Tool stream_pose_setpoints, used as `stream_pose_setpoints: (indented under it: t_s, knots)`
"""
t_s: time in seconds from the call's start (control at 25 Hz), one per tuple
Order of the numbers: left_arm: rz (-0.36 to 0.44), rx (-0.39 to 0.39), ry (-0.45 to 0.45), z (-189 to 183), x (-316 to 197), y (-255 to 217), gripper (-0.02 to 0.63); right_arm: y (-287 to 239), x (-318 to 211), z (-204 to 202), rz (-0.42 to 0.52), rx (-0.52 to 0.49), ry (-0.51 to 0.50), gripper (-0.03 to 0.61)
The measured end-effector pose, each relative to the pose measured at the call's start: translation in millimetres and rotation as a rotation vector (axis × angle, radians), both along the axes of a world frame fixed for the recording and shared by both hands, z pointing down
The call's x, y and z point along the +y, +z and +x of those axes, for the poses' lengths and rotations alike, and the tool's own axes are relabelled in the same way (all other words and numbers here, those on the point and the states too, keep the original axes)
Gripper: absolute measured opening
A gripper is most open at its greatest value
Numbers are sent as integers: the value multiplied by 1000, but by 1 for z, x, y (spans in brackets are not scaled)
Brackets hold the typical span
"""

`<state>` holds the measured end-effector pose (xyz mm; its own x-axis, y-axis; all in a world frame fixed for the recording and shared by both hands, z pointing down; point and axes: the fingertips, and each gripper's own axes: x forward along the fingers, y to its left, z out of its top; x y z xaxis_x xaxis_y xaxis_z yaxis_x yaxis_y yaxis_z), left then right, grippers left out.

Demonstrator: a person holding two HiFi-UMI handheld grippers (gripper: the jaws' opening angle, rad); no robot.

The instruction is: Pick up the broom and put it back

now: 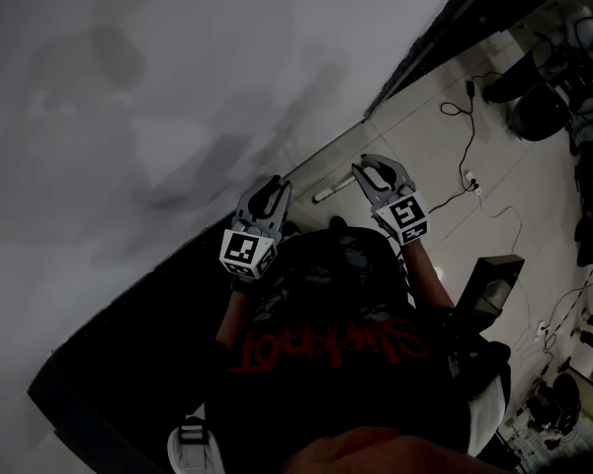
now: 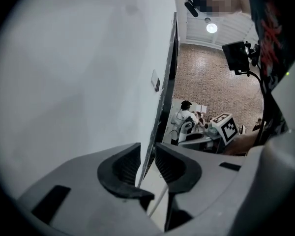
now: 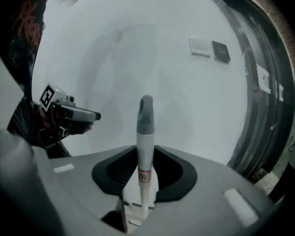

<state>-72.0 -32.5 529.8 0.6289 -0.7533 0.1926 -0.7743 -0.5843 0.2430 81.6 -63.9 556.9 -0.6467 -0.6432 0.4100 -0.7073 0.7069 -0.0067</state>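
1. The person's dark shirt (image 1: 326, 363) with red print is filling the bottom of the head view. Both grippers are reaching out past it toward the wall.
2. The right gripper (image 3: 143, 178) is clamping the broom handle (image 3: 145, 136), a white stick with a grey cap (image 3: 146, 113). The pads are pressing on it a little below the cap, so the hold is near the top end. The brush end is not showing in any view.
3. The left gripper (image 2: 146, 168) is hanging just beside the right one, its jaws a little apart and gripping nothing. Only the wall's edge and floor are showing through the gap.
4. Handling, as I am reading it: the stick is looking stiff, light and smooth, so it is likely slippery in the pads. With the hold this near the top, the brush end's weight will probably be trying to swing it. A second hold lower down with the left gripper would be steadying it.
5. Room to move: the pale wall (image 1: 128, 97) is running close along the left, with a dark skirting strip (image 1: 415, 47) at its foot and switch plates (image 3: 201, 45) on it. The tiled floor (image 1: 445, 166) is lying open near the wall, but cables (image 1: 469, 136) are trailing further right. The handle's free length risks striking the wall when turning.
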Motion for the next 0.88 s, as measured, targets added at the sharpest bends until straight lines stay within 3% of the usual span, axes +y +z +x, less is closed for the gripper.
stream_pose_setpoints:
  t_s: [0.24, 0.48, 0.68, 0.8, 0.88]
  knots:
    - [-15, -9, -39, -15, 14, -1, 81, 90, -5, -10, -106, 46, -14, 101]
    - [-38, -36, -121, -39, 25, 6, 81, 174, -45, -37, -210, 109, -25, 101]
    - [-58, -38, -196, -60, 33, 10, 81, 190, -91, -78, -221, 133, -69, 101]
    - [-60, -33, -221, -68, 34, 9, 81, 190, -120, -94, -227, 141, -43, 104]
    - [-66, -28, -226, -74, 37, 9, 81, 181, -126, -102, -207, 116, -20, 166]
